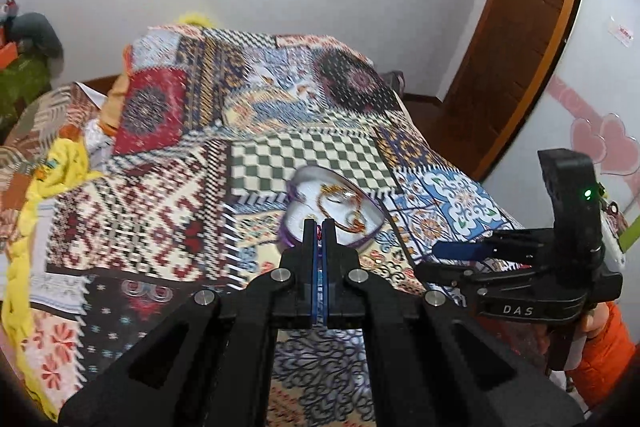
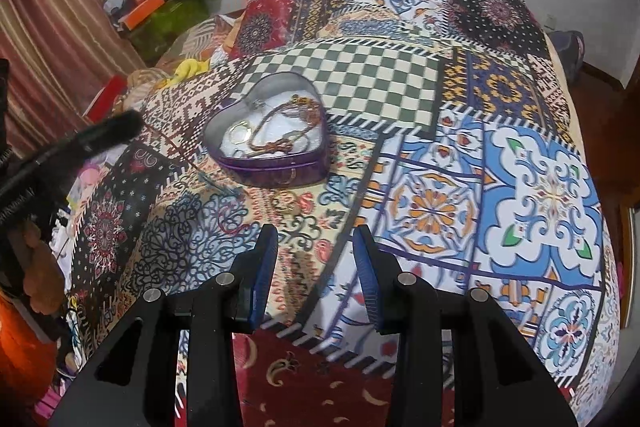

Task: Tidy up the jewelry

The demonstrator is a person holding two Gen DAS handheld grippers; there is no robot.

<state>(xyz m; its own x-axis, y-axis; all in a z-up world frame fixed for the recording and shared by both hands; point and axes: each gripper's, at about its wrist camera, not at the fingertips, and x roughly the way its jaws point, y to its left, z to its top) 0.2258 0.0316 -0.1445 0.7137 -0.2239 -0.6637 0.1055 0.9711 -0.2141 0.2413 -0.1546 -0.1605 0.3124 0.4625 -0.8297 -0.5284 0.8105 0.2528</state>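
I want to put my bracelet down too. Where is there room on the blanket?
The bare green checkered patch behind the heart tin, and the blue flower squares to its right. It is crowded inside the tin, by the gold ring before it, and along the messy left edge.

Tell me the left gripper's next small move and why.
Probably ease forward and open over the heart-shaped tin. The left gripper is shut on a small red item at the tin's near rim, and other jewelry already lies inside. What the item is cannot be told.

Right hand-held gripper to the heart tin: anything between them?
Right wrist view: a gold ring lies on the quilt between the right hand-held gripper and the heart tin.
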